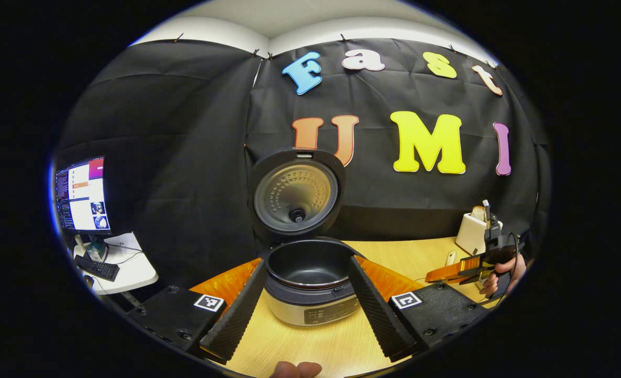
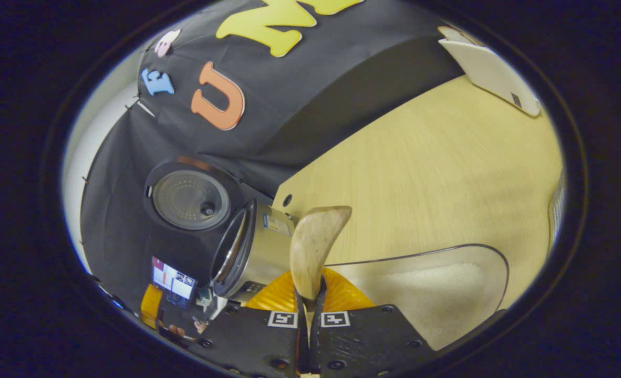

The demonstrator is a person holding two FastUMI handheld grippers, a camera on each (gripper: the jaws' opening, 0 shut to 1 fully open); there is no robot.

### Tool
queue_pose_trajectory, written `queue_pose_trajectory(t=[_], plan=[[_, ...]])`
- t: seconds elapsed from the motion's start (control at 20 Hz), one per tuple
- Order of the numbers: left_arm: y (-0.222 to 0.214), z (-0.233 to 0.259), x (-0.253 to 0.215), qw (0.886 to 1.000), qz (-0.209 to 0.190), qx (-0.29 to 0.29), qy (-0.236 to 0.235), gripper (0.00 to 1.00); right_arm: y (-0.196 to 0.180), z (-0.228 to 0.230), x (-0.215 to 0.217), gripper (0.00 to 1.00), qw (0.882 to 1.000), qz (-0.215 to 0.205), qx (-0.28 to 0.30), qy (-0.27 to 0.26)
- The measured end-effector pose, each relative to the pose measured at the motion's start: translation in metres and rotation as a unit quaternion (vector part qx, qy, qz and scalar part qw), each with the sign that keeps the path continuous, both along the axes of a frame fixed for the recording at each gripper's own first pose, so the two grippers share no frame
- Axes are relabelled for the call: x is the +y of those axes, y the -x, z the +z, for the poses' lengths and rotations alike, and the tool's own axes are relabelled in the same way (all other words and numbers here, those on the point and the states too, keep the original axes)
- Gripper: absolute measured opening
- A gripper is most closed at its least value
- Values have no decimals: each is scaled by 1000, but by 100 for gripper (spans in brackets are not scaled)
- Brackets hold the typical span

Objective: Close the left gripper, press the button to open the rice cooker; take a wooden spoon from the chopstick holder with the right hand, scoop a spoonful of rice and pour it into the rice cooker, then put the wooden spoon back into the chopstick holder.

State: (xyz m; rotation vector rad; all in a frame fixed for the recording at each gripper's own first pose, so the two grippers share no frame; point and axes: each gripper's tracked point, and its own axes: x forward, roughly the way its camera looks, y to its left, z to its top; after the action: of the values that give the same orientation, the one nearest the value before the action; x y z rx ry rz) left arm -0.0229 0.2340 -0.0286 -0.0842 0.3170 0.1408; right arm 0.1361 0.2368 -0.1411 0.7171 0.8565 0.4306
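Monitor (image 1: 82, 194): lit, at the far left of the left gripper view, on a small white side table (image 1: 126, 265) with a keyboard (image 1: 97, 268).
Left gripper (image 1: 310, 294): fingers spread wide apart, gripping nothing, hanging over the near edge of the desk (image 1: 316, 346) with the cooker between them.
Rice cooker (image 1: 310, 283): near the desk's back left corner, lid (image 1: 296, 195) standing upright and open, dark inner pot with no rice seen in it.
Right gripper (image 2: 309, 315): fingers pressed together on the handle of the wooden spoon (image 2: 316, 244), rolled sideways, so the desk looks tilted in the right gripper view.
Wooden spoon: bowl pointing forward, above the desk, beside the cooker.
Rice container (image 2: 436, 294): clear, white rice inside, just beside the right gripper.
Chopstick holder (image 1: 473, 231): white, toward the desk's back right corner.
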Motion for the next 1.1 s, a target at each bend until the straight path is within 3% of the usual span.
queue_pose_trajectory(t=[0.25, 0.3, 0.45, 0.85, 1.1], plan=[[2, 3, -1, 1000, 5, 2, -5, 99, -6, 28, -25, 1, 998, -34, -31, -37], [2, 4, -1, 1000, 7, 2, -6, 95, -7, 33, -29, 1, 997, -37, -35, -49], [3, 6, 1, 1000, 12, -1, -5, 99, -6, 49, -40, 1, 994, -47, -42, -88], [14, -4, 1, 1000, 16, 4, 1, 99, -11, 75, -44, 1, 984, -76, -58, -150], [26, -8, 0, 1000, 16, -1, 5, 99, -21, 93, -25, 0, 983, -73, -68, -154]])
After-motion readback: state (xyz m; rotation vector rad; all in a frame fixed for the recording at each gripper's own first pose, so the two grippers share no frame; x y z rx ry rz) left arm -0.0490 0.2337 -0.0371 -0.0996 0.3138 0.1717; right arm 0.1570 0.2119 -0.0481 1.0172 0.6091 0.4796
